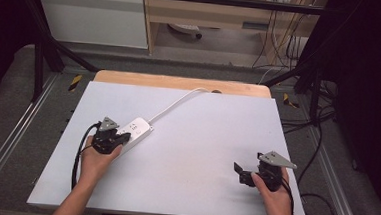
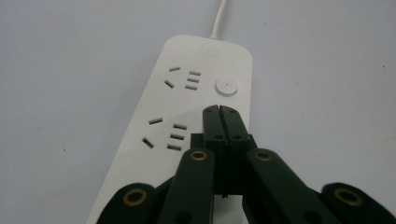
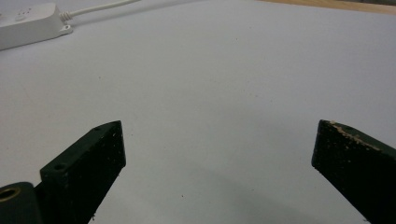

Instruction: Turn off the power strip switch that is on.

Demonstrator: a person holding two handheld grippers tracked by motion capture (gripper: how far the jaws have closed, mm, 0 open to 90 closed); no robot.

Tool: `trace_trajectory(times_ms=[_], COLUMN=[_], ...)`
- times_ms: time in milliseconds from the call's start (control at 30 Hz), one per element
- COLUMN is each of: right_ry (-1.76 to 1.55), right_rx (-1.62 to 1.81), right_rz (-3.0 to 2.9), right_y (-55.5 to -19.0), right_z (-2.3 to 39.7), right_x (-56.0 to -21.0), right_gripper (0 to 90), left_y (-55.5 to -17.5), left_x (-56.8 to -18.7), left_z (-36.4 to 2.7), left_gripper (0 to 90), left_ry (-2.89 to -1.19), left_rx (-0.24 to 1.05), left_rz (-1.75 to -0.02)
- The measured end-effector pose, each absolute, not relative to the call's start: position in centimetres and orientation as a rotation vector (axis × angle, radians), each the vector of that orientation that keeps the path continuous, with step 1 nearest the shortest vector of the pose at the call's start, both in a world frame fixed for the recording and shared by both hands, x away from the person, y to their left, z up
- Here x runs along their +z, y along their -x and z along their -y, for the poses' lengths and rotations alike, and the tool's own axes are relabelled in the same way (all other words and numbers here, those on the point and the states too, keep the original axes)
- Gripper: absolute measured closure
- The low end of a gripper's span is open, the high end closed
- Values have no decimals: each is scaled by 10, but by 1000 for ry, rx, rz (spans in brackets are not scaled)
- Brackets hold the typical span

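Note:
A white power strip (image 1: 136, 130) lies on the white table sheet (image 1: 191, 137) at the left, its cord (image 1: 176, 104) running to the far edge. My left gripper (image 1: 119, 138) hovers over the strip's near half. In the left gripper view its jaws are pressed together, and the left gripper (image 2: 219, 109) has its tips just short of the round power button (image 2: 226, 87), beside two socket groups on the power strip (image 2: 168, 100). My right gripper (image 1: 240, 171) rests near the right front of the sheet. The right gripper (image 3: 217, 140) stands wide open with nothing between its jaws; the power strip (image 3: 28, 25) sits far off.
A wooden table edge (image 1: 180, 82) shows beyond the sheet. Black frame bars and loose cables (image 1: 321, 145) run along the right side on the grey floor. A cabinet and a shelf unit stand at the back.

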State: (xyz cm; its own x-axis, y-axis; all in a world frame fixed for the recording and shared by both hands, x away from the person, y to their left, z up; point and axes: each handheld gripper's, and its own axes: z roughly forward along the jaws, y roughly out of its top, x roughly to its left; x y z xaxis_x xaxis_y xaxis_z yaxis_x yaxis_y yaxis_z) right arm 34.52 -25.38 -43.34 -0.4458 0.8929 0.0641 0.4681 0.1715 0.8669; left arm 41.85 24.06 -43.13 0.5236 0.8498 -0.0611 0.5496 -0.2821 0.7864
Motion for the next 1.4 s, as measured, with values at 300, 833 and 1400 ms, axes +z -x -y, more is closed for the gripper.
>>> trace_trajectory(times_ms=[300, 833, 1400], right_ry=[-1278, -1281, -1277], right_rx=[1203, 1206, 1202], right_rz=[-1991, -1989, -1993], right_y=[-345, -345, -345], right_z=[254, 254, 254], right_x=[-434, -433, -434], right_gripper=[36, 36, 36], left_y=[-418, -418, -418], left_x=[-430, -430, -430], left_z=[-239, -238, -238], left_gripper=[900, 900, 900], left_ry=[-1990, -1997, -1996], left_rx=[497, 506, 502], left_rz=[-1136, -1135, -1135])
